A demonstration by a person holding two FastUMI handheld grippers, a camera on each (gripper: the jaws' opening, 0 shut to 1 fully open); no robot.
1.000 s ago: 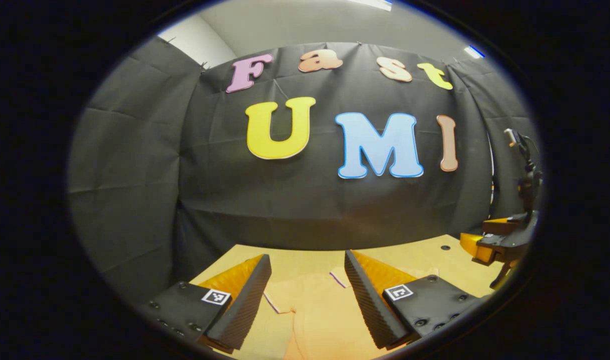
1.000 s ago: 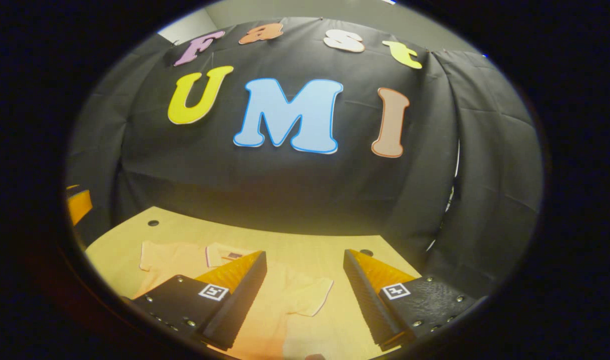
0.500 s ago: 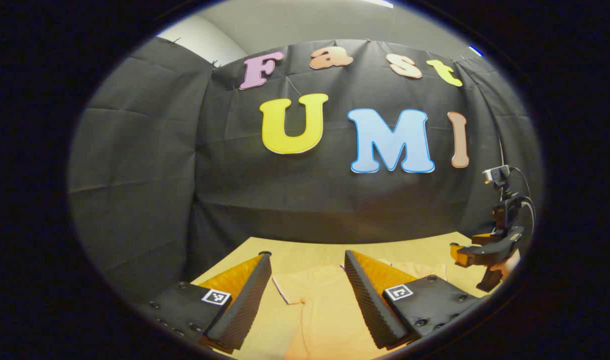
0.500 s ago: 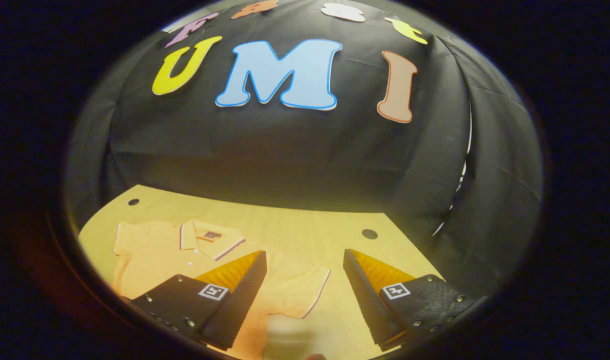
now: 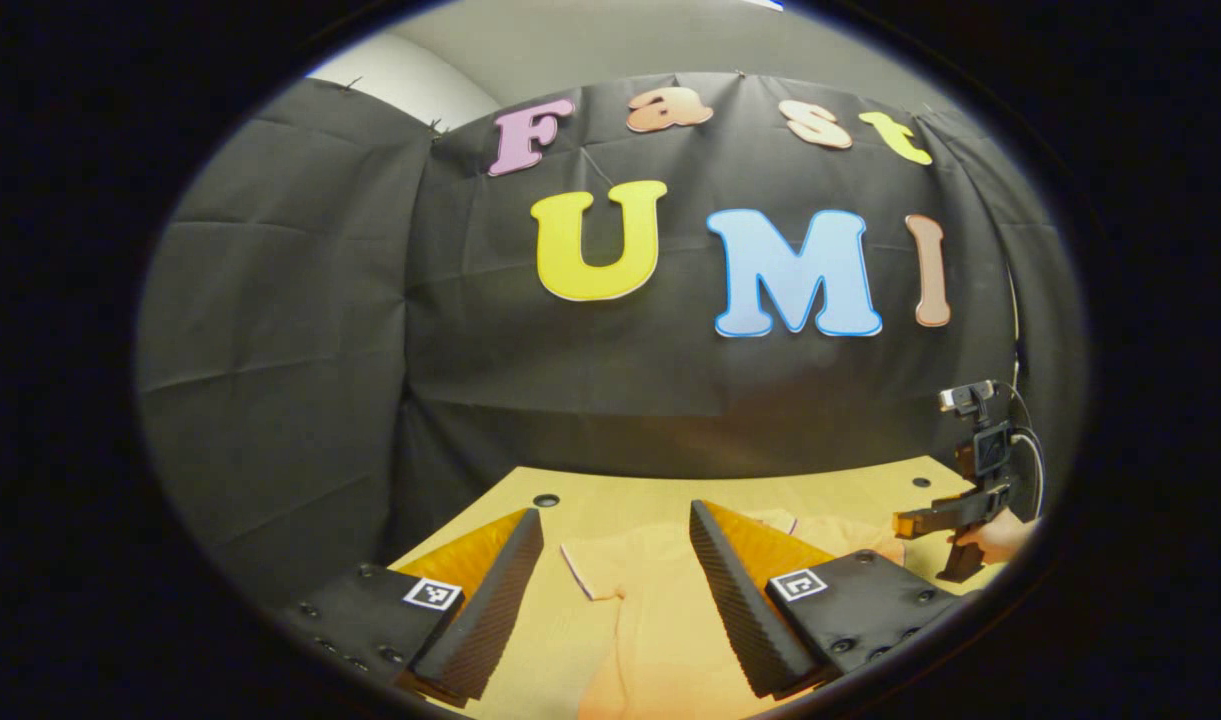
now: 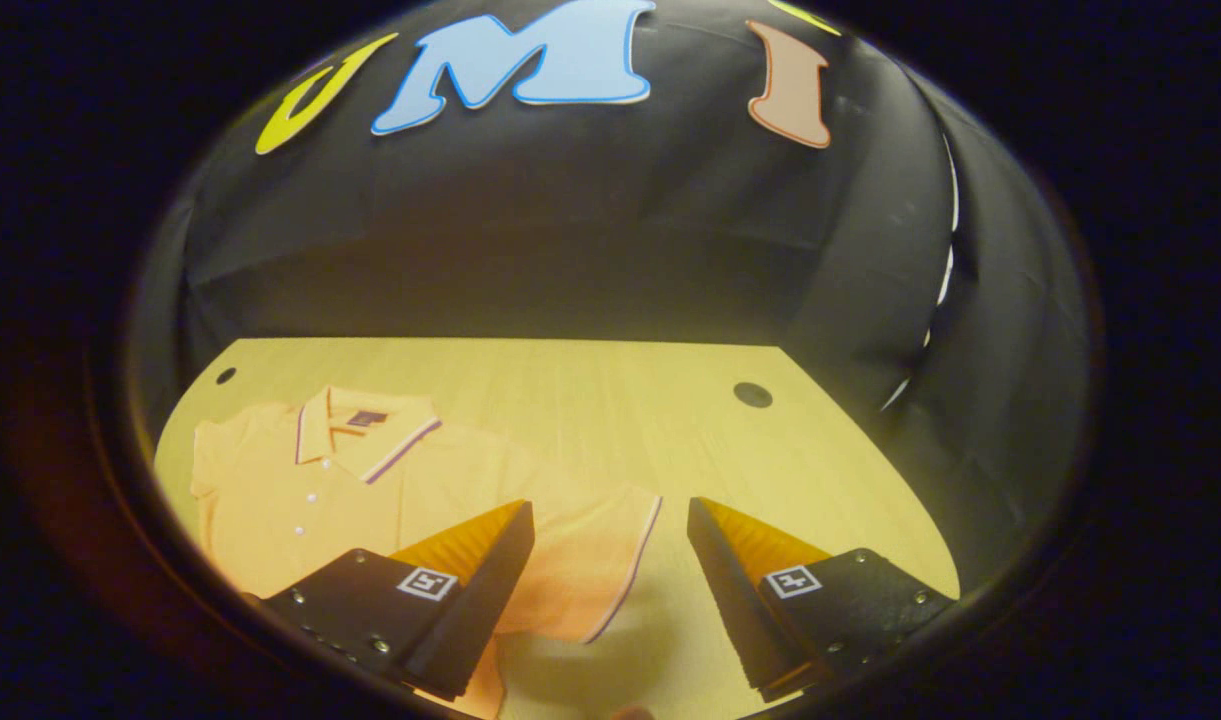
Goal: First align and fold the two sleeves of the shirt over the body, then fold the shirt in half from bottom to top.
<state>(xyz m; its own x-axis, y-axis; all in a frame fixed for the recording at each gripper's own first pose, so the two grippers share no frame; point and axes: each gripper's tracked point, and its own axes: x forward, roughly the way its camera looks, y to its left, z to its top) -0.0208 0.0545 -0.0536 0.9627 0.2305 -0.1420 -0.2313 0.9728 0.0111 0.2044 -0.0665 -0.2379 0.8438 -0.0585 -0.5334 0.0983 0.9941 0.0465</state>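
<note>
An orange polo shirt (image 6: 370, 490) lies flat on the wooden table (image 6: 590, 400), collar (image 6: 365, 440) toward the back wall. Its short sleeve with a striped cuff (image 6: 610, 560) spreads out sideways. My right gripper (image 6: 610, 506) hovers open above that sleeve, the cuff lying between the fingers. In the left gripper view the shirt (image 5: 650, 590) shows its other sleeve (image 5: 590, 575), and my left gripper (image 5: 614, 512) hangs open over it without touching. Farther right in that view, the right gripper (image 5: 920, 520) is low over the shirt, held by a hand (image 5: 1000, 540).
The black cloth wall closes the booth behind and on both sides. The table has small round holes (image 6: 752, 394) (image 6: 225, 376) near its back corners. Bare wood lies to the right of the shirt (image 6: 770, 470).
The right gripper has tipped down and come lower toward the shirt's sleeve. The left gripper has barely shifted. Both stay open.
</note>
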